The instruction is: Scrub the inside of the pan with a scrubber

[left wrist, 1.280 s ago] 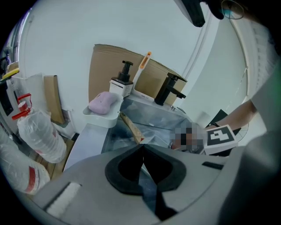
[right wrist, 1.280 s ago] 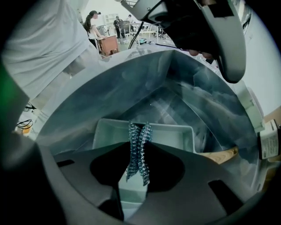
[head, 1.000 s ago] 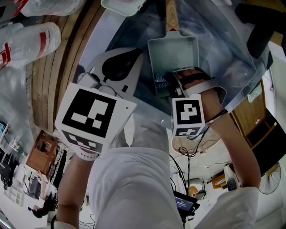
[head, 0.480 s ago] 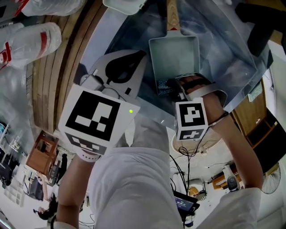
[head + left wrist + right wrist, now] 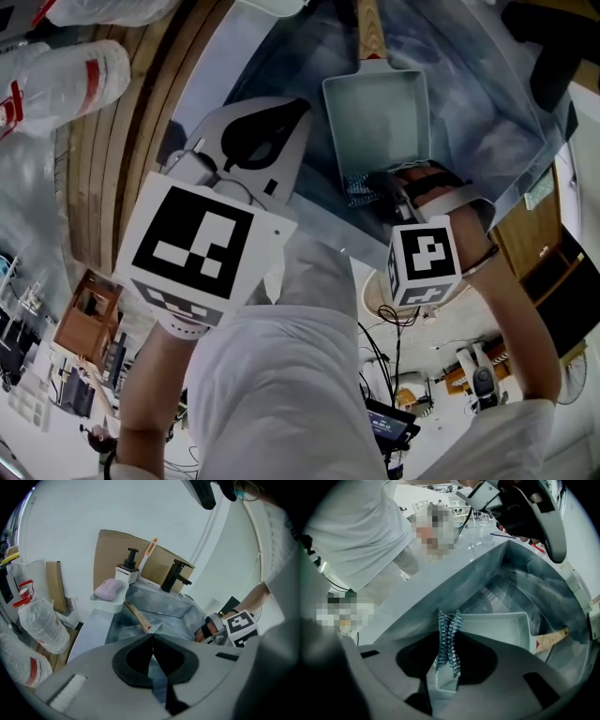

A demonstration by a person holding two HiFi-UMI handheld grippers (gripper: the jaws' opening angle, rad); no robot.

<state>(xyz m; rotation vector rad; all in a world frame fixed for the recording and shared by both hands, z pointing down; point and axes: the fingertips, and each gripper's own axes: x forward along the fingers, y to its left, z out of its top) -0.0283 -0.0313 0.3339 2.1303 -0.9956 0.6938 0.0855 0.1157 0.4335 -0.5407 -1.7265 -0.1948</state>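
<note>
A pale rectangular pan (image 5: pixel 380 117) with a wooden handle (image 5: pixel 370 33) lies in the steel sink (image 5: pixel 487 141). My right gripper (image 5: pixel 370 187) is shut on a blue mesh scrubber (image 5: pixel 359 187) at the pan's near rim. In the right gripper view the scrubber (image 5: pixel 449 634) stands squeezed between the jaws of that gripper (image 5: pixel 447 644), over the pan (image 5: pixel 497 625) and its near edge. My left gripper (image 5: pixel 258 141) hangs above the sink's left edge, shut and empty. In its own view this gripper (image 5: pixel 152 660) has the jaws touching, with the pan's handle (image 5: pixel 136 616) beyond.
A white dish with pink soap (image 5: pixel 108 588), a pump bottle (image 5: pixel 127 571) and a black faucet (image 5: pixel 174 576) line the sink's far side. Clear plastic bags (image 5: pixel 56 84) lie left of the wooden counter strip (image 5: pixel 131 141). Cables and floor clutter lie behind me.
My right gripper with the scrubber has shifted slightly right and toward me along the pan's near rim. The left gripper has barely moved.
</note>
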